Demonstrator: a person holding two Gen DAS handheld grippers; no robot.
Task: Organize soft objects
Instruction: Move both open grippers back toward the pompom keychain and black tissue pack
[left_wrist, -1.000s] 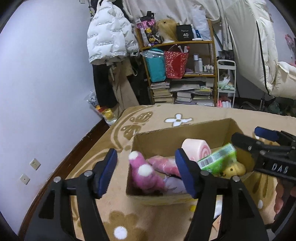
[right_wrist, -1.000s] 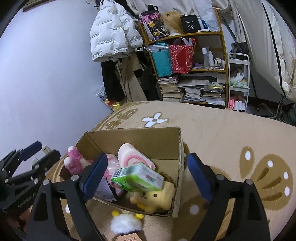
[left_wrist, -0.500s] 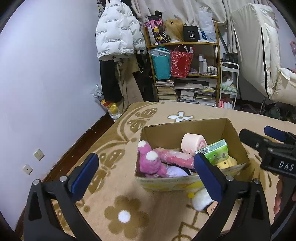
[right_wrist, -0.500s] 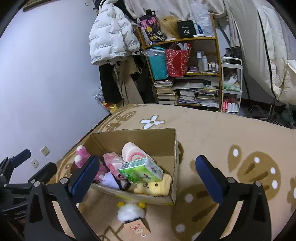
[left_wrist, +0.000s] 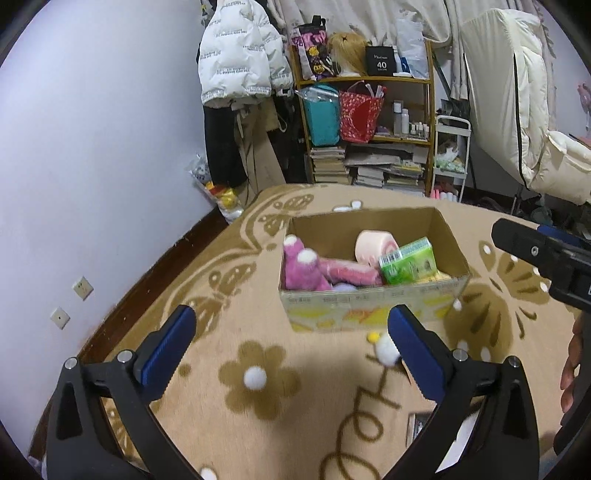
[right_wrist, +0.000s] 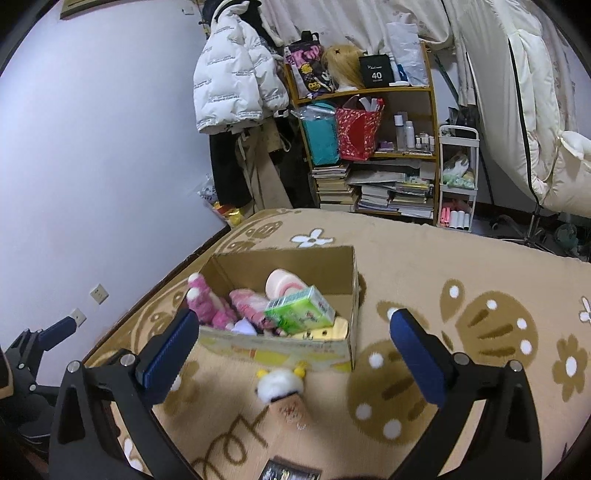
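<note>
A cardboard box (left_wrist: 369, 308) sits on the patterned carpet. It holds a pink plush (left_wrist: 301, 266), a pink roll (left_wrist: 375, 243) and a green tissue pack (left_wrist: 408, 262). A white fluffy toy (left_wrist: 386, 345) with yellow bits lies on the carpet just in front of the box. My left gripper (left_wrist: 291, 321) is open and empty, short of the box. In the right wrist view the box (right_wrist: 280, 349), pink plush (right_wrist: 207, 306), green pack (right_wrist: 301, 312) and white toy (right_wrist: 279, 382) show again. My right gripper (right_wrist: 295, 321) is also open and holds nothing.
A lilac wall (left_wrist: 92, 166) with sockets runs along the left. At the back, a shelf (left_wrist: 369, 129) holds books and bags beside a hanging white jacket (left_wrist: 236, 59). A white cart (right_wrist: 458, 177) stands right of the shelf. A dark card (right_wrist: 291, 470) lies on the near carpet.
Both grippers have drawn back and up from the box, which now looks smaller and farther. The left jaws have spread much wider. The white toy has come into the left view.
</note>
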